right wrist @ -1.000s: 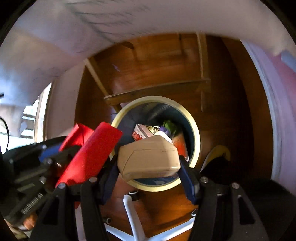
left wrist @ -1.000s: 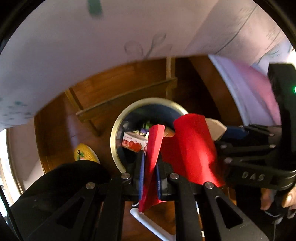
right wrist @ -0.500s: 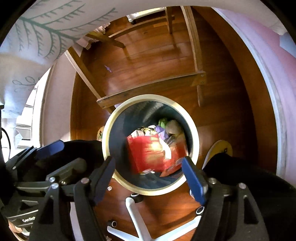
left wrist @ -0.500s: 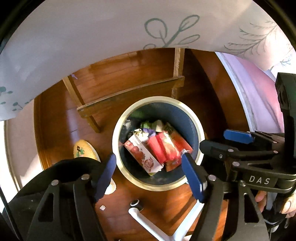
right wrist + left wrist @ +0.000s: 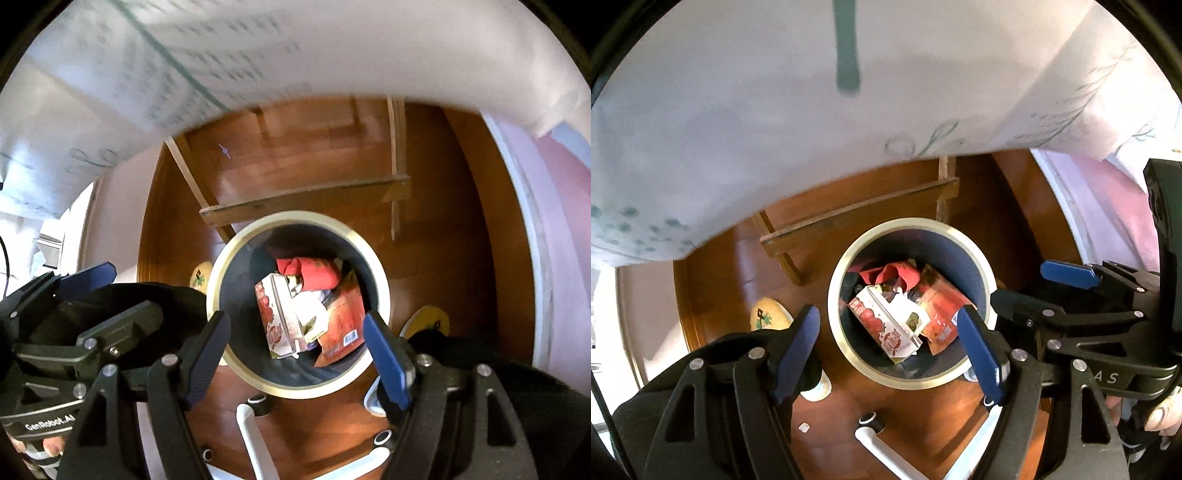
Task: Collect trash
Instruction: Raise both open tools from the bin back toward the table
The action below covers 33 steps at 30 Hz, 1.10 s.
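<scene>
Both grippers point steeply down over a round bin [image 5: 982, 280] that stands on the wooden floor [image 5: 303, 162]. The left gripper [image 5: 890, 343] hangs above the near part of the bin with its blue-padded fingers [image 5: 979, 350] spread wide and nothing between them; its jaws have just been opening. The right gripper [image 5: 295, 347] sits just beside it, its fingers [image 5: 384, 354] likewise spread wide and bare, one over each side of the rim, and its jaws too have just been opening. In the left wrist view the right gripper shows at the right edge, with part of a hand [image 5: 1160, 413] on its handle. The trash lies inside the bin: a white carton with red fruit print [image 5: 882, 325] on top, tilted, an orange-red packet [image 5: 942, 306] against the right wall, a crumpled red sheet [image 5: 897, 273] toward the far wall, and smaller scraps too small to tell. A white patterned cloth [image 5: 738, 129] hangs across the top of both views. White chair legs [image 5: 255, 443] with casters lie on the floor near the bin's closest edge.
</scene>
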Each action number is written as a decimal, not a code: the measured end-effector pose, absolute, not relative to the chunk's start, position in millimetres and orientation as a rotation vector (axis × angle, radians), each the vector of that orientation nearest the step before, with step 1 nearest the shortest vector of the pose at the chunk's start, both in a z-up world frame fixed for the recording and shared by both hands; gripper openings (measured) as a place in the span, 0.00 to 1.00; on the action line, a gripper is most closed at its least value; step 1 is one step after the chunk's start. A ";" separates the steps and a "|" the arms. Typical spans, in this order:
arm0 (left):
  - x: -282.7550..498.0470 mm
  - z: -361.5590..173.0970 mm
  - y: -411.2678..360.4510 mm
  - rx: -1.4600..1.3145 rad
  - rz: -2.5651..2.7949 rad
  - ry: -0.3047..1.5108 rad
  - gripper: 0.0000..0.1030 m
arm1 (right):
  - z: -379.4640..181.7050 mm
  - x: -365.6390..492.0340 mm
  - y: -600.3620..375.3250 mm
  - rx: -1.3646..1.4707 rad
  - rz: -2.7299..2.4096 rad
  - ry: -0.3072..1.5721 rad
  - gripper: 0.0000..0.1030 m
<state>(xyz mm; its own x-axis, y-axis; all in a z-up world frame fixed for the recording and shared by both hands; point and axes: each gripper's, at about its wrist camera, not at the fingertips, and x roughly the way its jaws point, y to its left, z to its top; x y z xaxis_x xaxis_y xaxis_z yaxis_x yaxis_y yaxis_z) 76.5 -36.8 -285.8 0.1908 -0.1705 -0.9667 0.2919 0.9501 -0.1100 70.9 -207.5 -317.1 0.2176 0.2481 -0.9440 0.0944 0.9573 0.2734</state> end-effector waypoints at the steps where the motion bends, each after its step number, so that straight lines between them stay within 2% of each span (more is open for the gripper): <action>1: 74.7 -279.5 -36.2 0.101 -0.334 1.334 0.73 | -312.3 69.7 -207.4 0.294 0.112 1.344 0.73; 7: 61.4 -235.8 -32.9 0.120 -0.391 1.279 0.73 | -265.9 58.3 -200.3 0.204 0.192 1.259 0.73; 15: 41.3 -147.6 -34.8 0.254 -0.460 1.115 0.73 | -182.5 41.4 -192.0 0.009 0.289 1.093 0.72; 23: 35.0 -74.9 -33.6 0.316 -0.460 1.013 0.73 | -112.8 29.9 -194.8 -0.037 0.321 0.965 0.72; 33: 66.7 23.5 -19.3 0.331 -0.438 0.890 0.73 | -11.6 58.8 -197.5 -0.086 0.350 0.818 0.72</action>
